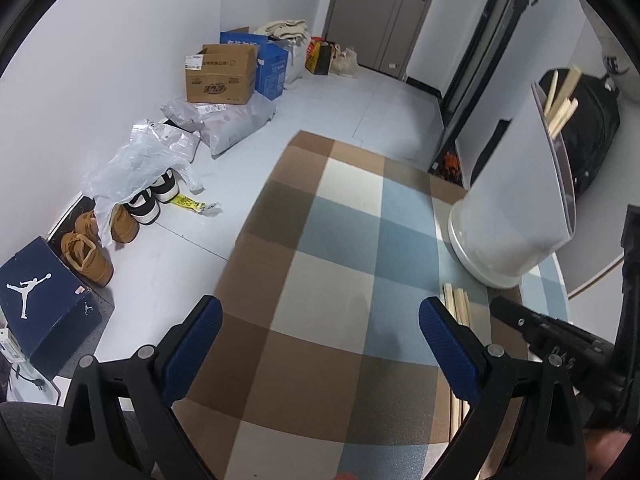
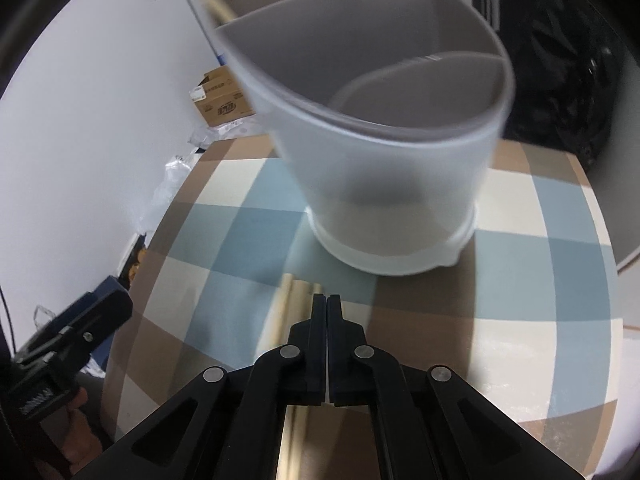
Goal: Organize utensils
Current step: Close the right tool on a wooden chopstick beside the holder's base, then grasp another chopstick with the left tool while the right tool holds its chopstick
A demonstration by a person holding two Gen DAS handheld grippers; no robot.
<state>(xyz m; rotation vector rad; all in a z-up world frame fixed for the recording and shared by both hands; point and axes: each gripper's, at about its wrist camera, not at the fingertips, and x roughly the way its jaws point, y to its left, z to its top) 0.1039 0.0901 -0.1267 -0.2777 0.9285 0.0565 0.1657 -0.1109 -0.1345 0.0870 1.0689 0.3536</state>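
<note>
Chopsticks: a loose wooden bundle lies flat on the checked cloth, just in front of the white holder. More sticks already stand in the holder's far compartment, tips showing above the rim; the near 2 compartments look empty in the right wrist view.

Your right gripper is clenched, jaws pressed together over the bundle. The blur there hides whether a stick is pinched between the pads or only lies beneath them, so you cannot call it a grasp yet. It points steeply down, which suits picking from a flat surface.

Your left gripper is released, blue pads wide apart over bare cloth, holding nothing. It sits just left of the bundle, likely kept clear so the right has room.

Judgement: sorting is partly done. If you do have a stick, the far compartment is probably the target, to keep like with like. The holder is tall; mind knocking its rim.
</note>
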